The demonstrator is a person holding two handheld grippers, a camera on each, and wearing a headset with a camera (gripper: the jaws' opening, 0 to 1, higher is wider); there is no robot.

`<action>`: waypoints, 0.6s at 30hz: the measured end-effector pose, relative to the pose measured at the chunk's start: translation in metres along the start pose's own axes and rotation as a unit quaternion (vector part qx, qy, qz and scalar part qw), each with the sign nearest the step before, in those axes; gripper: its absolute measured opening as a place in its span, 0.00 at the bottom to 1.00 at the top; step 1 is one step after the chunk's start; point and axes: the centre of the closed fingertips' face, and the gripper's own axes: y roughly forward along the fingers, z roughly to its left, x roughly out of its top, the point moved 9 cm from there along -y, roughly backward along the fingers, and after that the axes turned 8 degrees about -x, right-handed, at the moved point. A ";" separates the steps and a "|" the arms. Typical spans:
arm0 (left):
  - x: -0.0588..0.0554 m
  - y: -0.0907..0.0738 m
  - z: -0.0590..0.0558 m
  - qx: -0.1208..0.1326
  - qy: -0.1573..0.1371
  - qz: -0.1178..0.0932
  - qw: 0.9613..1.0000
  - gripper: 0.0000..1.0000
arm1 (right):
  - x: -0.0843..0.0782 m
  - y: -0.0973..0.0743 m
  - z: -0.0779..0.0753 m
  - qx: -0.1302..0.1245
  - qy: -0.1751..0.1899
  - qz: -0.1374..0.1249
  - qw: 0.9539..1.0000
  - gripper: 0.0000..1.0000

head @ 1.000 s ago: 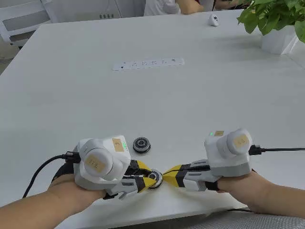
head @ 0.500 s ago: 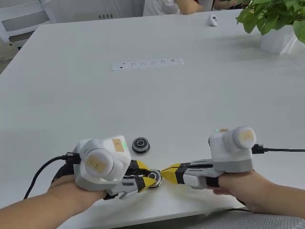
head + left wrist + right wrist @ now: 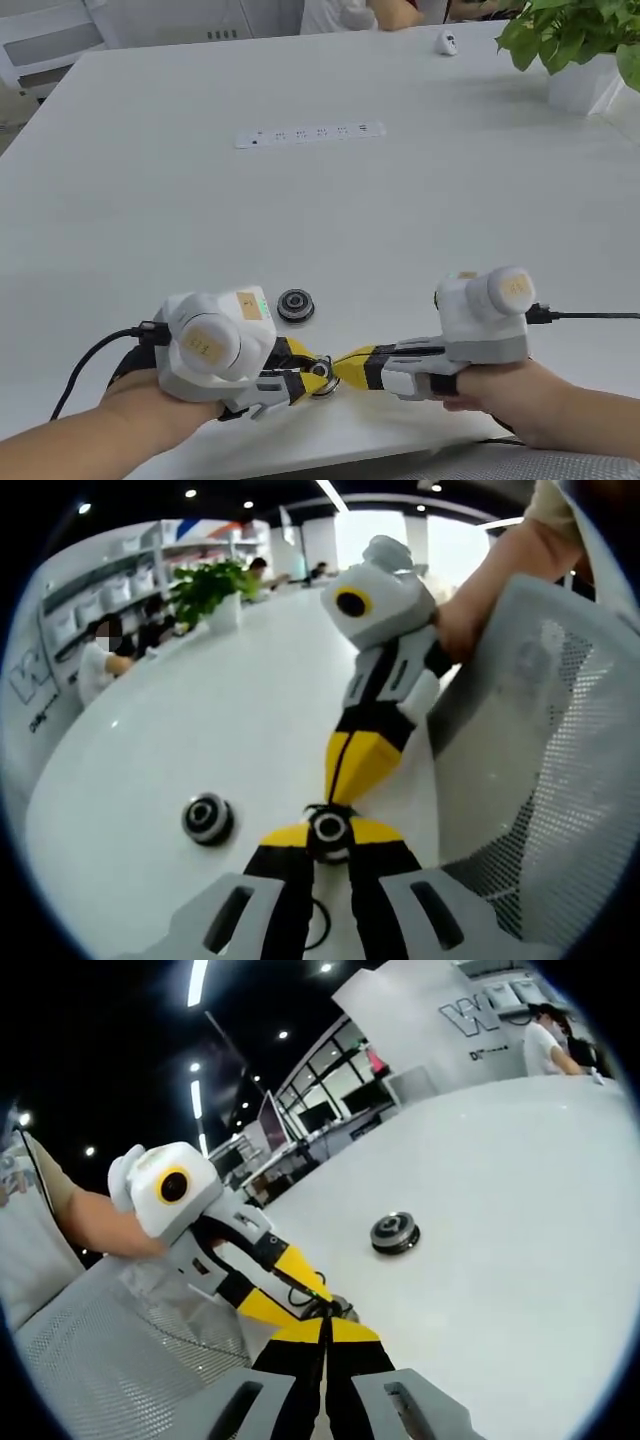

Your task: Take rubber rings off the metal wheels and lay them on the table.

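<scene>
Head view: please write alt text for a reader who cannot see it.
The left gripper clamps a metal wheel in its tongs near the table's front edge, and the right gripper, tongs closed, has its tips at that wheel. A second wheel lies on the white table just behind; a power strip and a potted plant are farther back.

You're working in what looks like an open-plan office or showroom. You sit at a big white table (image 3: 150, 150) with a power strip (image 3: 310, 133) lying on it and a potted plant (image 3: 585, 45) at a far corner (other people (image 3: 97, 675) sit along the far side). A grey mesh chair (image 3: 540, 760) is close by you. Around the room are shelves of bins (image 3: 130, 580), glass partitions (image 3: 330, 1080), wall lettering (image 3: 490, 1005) and recessed ceiling lights (image 3: 197, 982).
</scene>
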 end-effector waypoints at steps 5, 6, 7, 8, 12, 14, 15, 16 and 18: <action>0.000 0.000 0.000 0.000 0.000 0.000 1.000 0.12 | 0.000 0.000 0.002 0.007 0.002 0.002 1.000 0.00; 0.000 0.000 0.000 -0.001 0.000 0.000 1.000 0.12 | 0.000 0.001 0.002 0.009 0.002 0.002 1.000 0.00; 0.000 0.000 0.000 -0.001 0.001 0.000 1.000 0.12 | -0.001 0.001 0.003 0.011 0.000 0.003 1.000 0.00; 0.000 0.000 -0.001 -0.001 0.001 0.000 1.000 0.12 | -0.001 0.001 0.003 0.012 0.000 0.003 1.000 0.00; 0.000 0.000 -0.001 -0.001 0.000 0.000 1.000 0.12 | 0.000 0.002 0.008 0.028 -0.006 0.007 1.000 0.00; 0.000 0.000 -0.001 -0.002 -0.001 -0.001 1.000 0.12 | 0.000 0.002 0.007 0.026 -0.006 0.004 1.000 0.00; 0.000 0.000 -0.002 -0.001 -0.001 -0.001 1.000 0.12 | 0.000 0.002 0.006 0.026 -0.006 0.003 1.000 0.00; 0.000 0.000 -0.002 -0.001 -0.002 -0.002 1.000 0.12 | 0.000 0.002 0.006 0.026 -0.005 0.003 1.000 0.00; 0.000 0.000 -0.002 -0.002 -0.003 -0.002 1.000 0.13 | 0.000 0.001 0.005 0.024 -0.004 0.002 1.000 0.00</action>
